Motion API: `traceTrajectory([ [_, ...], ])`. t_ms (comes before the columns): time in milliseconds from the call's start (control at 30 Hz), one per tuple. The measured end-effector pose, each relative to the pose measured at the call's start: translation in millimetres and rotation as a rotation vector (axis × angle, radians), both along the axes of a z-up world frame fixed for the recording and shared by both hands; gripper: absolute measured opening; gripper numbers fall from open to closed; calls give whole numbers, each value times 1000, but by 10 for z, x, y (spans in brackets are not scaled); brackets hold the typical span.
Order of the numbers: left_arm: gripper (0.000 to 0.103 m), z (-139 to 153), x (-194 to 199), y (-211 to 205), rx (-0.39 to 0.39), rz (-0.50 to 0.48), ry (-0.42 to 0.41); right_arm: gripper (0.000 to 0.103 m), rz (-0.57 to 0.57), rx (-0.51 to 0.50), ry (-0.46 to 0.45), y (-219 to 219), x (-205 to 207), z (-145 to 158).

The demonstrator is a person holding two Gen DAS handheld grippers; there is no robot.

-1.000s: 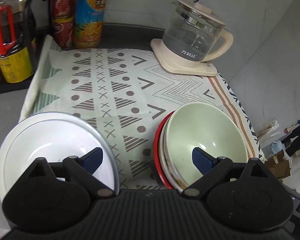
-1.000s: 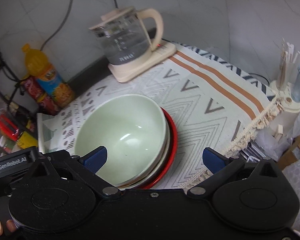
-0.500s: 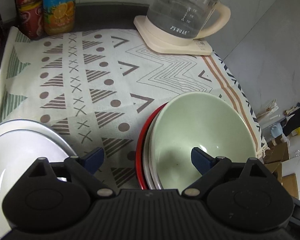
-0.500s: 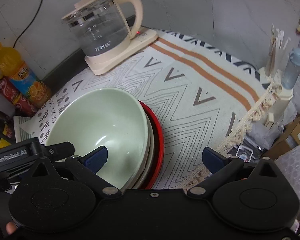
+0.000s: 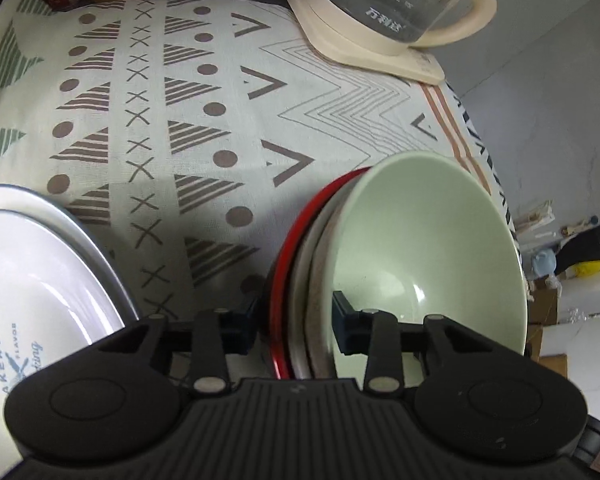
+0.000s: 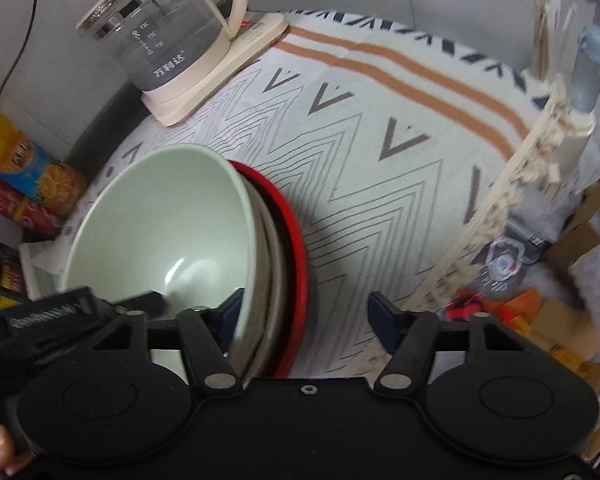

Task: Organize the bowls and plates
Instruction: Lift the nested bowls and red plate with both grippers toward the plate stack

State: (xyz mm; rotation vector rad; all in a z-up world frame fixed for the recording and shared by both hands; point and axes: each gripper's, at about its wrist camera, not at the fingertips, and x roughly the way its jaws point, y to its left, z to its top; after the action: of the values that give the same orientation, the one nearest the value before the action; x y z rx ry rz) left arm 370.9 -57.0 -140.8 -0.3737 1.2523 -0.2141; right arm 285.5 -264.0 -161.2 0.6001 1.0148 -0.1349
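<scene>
Straddling green bowl (image 5: 428,248) rim, both grippers' jaws just closing.

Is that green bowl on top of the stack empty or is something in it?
Empty. Both wrist views show the green bowl's bare glazed inside down to the bottom, with only light glints; a gripper finger reaches over its rim.

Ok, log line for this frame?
left gripper: just closed onto dish stack rim | right gripper: closing, rim between, outer pad clear | green bowl tops stack
</scene>
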Motion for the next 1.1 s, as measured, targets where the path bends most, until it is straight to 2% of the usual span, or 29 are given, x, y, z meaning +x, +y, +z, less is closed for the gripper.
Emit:
traceTrajectory([
  [67,34,12,14,10,-7,4,12,41,14,48,3,2,12,-20],
  [133,33,16,30,41,-24,21,38,36,16,61,6,17,26,-11],
  [200,32,36,9,39,-12,14,26,34,14,43,-4,29,20,11],
  [733,32,438,-205,207,3,75,-91,33,80,37,-115,85,11,299],
  [1100,32,653,-447,442,4,147,-138,33,135,40,-177,244,-51,518],
])
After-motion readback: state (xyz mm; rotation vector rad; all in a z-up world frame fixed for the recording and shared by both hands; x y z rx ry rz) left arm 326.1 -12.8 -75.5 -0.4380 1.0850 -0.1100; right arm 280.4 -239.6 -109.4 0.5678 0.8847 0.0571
